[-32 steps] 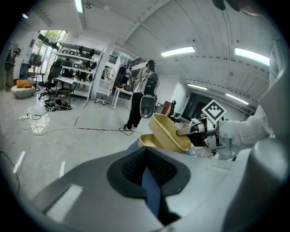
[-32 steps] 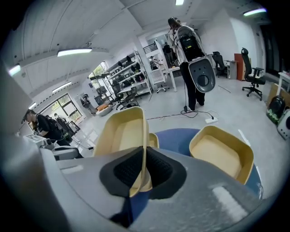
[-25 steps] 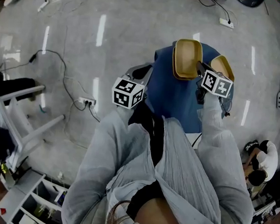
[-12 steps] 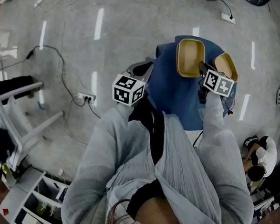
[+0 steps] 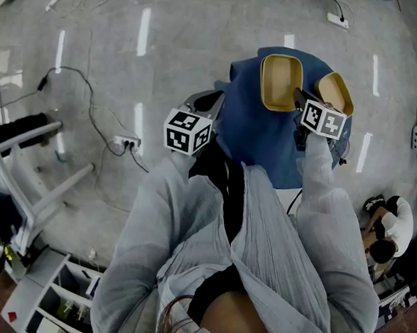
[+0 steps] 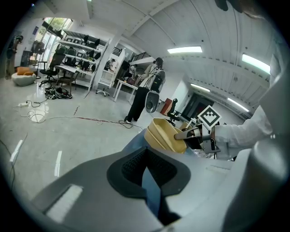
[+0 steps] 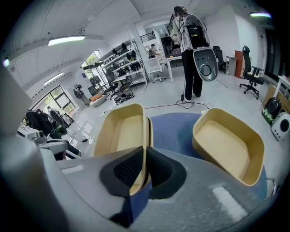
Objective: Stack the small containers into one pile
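Observation:
A blue-covered table (image 5: 260, 141) carries tan containers. My right gripper (image 5: 299, 99) is shut on the near right rim of the left container (image 5: 280, 82), which is tilted up; in the right gripper view the rim (image 7: 146, 136) runs between the pads of that gripper (image 7: 146, 156), and a second rim shows just behind it. Another tan container (image 5: 336, 91) (image 7: 229, 145) rests to the right, apart from it. My left gripper (image 5: 213, 104) (image 6: 146, 154) is shut and empty, off the table's left edge. From there I see the held container (image 6: 164, 136) and the right gripper (image 6: 186, 134).
A power strip (image 5: 128, 148) with cables lies on the grey floor to the left. A white frame (image 5: 29, 178) and a shelf unit (image 5: 50, 293) stand at lower left. A person (image 5: 385, 235) sits at lower right, another person (image 7: 190, 45) stands beyond the table.
The right gripper keeps its hold on the left container, which shifts only slightly in the view. The left gripper stays where it was.

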A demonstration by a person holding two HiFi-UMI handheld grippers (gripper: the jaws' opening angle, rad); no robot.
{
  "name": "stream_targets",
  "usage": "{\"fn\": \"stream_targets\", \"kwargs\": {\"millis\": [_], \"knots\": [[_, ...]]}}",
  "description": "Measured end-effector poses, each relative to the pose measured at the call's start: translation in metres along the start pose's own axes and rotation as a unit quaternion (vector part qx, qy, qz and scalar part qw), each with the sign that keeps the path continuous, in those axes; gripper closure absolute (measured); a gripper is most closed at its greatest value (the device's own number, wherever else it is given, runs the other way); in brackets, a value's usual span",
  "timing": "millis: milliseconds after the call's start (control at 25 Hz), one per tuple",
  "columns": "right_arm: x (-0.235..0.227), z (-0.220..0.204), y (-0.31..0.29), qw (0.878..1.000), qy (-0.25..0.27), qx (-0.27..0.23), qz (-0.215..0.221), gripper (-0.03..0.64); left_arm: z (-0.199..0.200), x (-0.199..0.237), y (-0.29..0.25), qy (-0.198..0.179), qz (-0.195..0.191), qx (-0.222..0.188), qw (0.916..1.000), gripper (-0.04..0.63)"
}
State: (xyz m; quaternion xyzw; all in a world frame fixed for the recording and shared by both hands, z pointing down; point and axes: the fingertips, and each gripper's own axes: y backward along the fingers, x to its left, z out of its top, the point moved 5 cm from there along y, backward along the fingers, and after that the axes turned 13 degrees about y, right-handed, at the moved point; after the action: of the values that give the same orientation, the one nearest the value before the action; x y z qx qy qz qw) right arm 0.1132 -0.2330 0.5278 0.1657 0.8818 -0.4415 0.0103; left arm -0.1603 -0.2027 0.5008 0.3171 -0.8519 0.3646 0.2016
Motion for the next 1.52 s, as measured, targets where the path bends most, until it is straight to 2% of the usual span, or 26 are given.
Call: {"fn": "stream_targets", "kwargs": {"millis": [240, 440, 560, 720, 920, 1040, 1280, 1520], "knots": [[0.001, 0.001, -0.006, 0.998, 0.049, 0.001, -0.025, 0.591, -0.005, -0.001, -0.002, 0.004, 0.001, 0.003, 1.0000, 0.583], [0.005, 0.002, -0.006, 0.992, 0.108, 0.009, -0.057, 0.571, -0.009, -0.003, -0.004, 0.006, 0.003, 0.006, 1.0000, 0.583], [0.011, 0.000, -0.008, 0.988, 0.141, 0.019, -0.065, 0.504, -0.010, -0.003, -0.003, 0.007, 0.002, 0.006, 1.0000, 0.583], [0.016, -0.002, -0.010, 0.984, 0.161, 0.027, -0.067, 0.450, -0.010, -0.003, -0.001, 0.008, 0.001, 0.007, 0.9999, 0.583], [0.018, 0.000, -0.019, 0.983, 0.167, 0.037, -0.066, 0.345, -0.014, -0.002, 0.000, 0.011, 0.002, 0.011, 0.9999, 0.583], [0.020, -0.002, -0.025, 0.977, 0.192, 0.057, -0.078, 0.262, -0.018, -0.002, 0.001, 0.013, 0.003, 0.014, 0.9998, 0.583], [0.023, 0.002, -0.031, 0.964, 0.235, 0.084, -0.095, 0.244, -0.021, 0.002, 0.004, 0.018, 0.005, 0.017, 0.9997, 0.583], [0.022, 0.002, -0.035, 0.958, 0.248, 0.098, -0.102, 0.224, -0.021, 0.002, 0.003, 0.015, 0.003, 0.019, 0.9997, 0.583]]}}
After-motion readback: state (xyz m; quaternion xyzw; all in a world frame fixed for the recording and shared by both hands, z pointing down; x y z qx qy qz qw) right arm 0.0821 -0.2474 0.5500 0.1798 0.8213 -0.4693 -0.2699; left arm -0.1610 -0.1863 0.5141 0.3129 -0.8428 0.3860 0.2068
